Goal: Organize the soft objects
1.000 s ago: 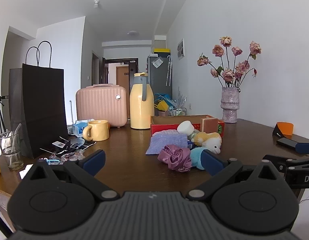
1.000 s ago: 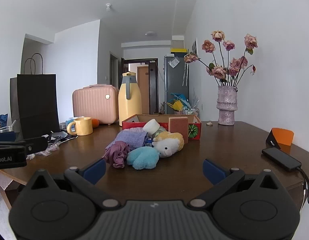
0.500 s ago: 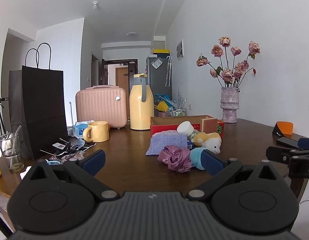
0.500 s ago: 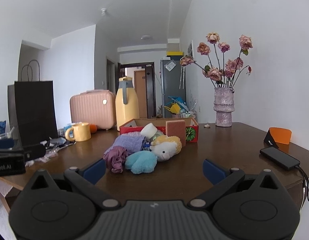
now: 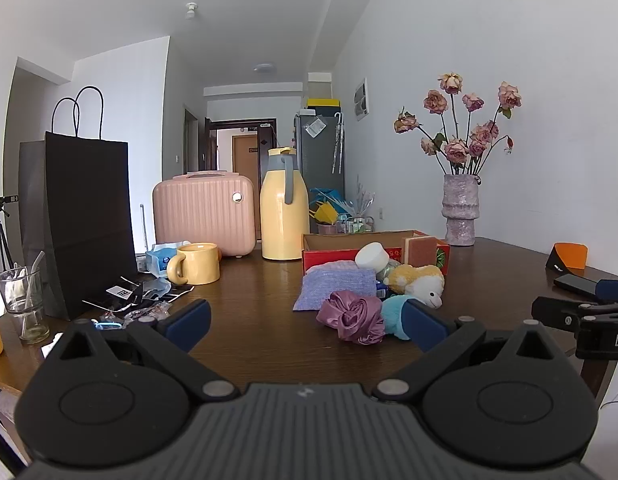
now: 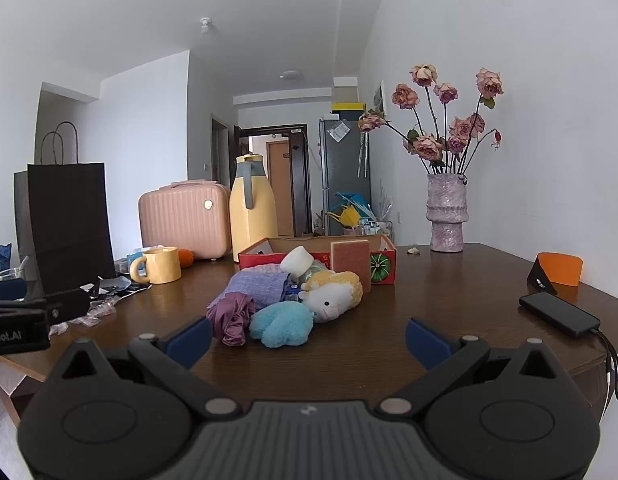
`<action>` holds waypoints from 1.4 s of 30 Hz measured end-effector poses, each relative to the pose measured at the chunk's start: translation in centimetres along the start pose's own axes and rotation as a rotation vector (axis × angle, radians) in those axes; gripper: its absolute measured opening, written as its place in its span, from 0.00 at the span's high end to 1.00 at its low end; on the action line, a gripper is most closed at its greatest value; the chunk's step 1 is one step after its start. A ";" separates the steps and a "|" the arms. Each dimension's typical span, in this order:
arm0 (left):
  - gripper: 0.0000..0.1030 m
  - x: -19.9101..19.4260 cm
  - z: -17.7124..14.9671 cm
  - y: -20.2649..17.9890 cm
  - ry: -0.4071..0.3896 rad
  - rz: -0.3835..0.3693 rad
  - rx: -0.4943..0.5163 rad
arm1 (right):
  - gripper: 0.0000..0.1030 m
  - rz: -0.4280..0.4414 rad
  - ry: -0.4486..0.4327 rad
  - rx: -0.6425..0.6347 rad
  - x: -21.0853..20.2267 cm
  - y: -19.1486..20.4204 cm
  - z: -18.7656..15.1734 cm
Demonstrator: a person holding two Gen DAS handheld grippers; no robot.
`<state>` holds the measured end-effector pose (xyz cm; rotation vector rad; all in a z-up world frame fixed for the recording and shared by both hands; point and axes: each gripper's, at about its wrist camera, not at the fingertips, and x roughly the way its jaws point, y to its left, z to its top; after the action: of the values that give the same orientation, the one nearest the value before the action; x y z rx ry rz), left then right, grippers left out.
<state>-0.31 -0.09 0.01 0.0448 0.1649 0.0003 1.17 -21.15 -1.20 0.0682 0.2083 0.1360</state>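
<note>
Right wrist view first: the right gripper [image 6: 308, 338] hangs level at the near edge of the table [image 6: 449, 304], jaws spread wide with nothing between them. The left gripper [image 5: 307, 322] sits in the same pose a little to the side, just as wide and just as empty, pointing along the tabletop rather than down at it.

Taking the red box [image 6: 383, 262] as the landmark, the soft things lie heaped just in front of it. Nearest the grippers are the crumpled purple cloth [image 6: 231, 318] and the fluffy blue toy [image 6: 283, 324], touching each other. Behind them, closer to the box, lie the folded lavender cloth [image 6: 255, 286] and the white and yellow plush [image 6: 333, 292]. A brown sponge [image 6: 349, 260] leans against the box front, with a white cap [image 6: 296, 260] beside it.

My reading is that nothing is picked yet; this looks like the approach before the first grasp. The next move would call for pushing one gripper forward and tipping it down onto the blue toy or purple cloth, then closing gently, since both will squash and the cloth may trail.

Left of the box and farther back stand a yellow mug [image 6: 161, 266], a yellow flask [image 6: 251, 208] and a pink case [image 6: 181, 220]. Right of the box stands the vase [image 6: 447, 214].
</note>
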 end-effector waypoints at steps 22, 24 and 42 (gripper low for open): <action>0.00 0.1 0.0 -0.1 -0.005 -0.003 0.004 | 0.00 -0.005 -0.001 0.005 0.0 -0.2 -0.1; 0.00 0.1 0.0 -0.1 -0.006 -0.003 0.005 | 0.00 -0.005 0.000 0.007 0.0 -0.2 0.0; 0.00 1.0 0.1 -0.2 -0.008 -0.041 0.022 | 0.00 0.000 -0.003 0.009 0.2 -0.3 0.1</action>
<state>0.73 -0.25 -0.10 0.0631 0.1574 -0.0427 1.42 -21.42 -1.13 0.0773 0.2056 0.1352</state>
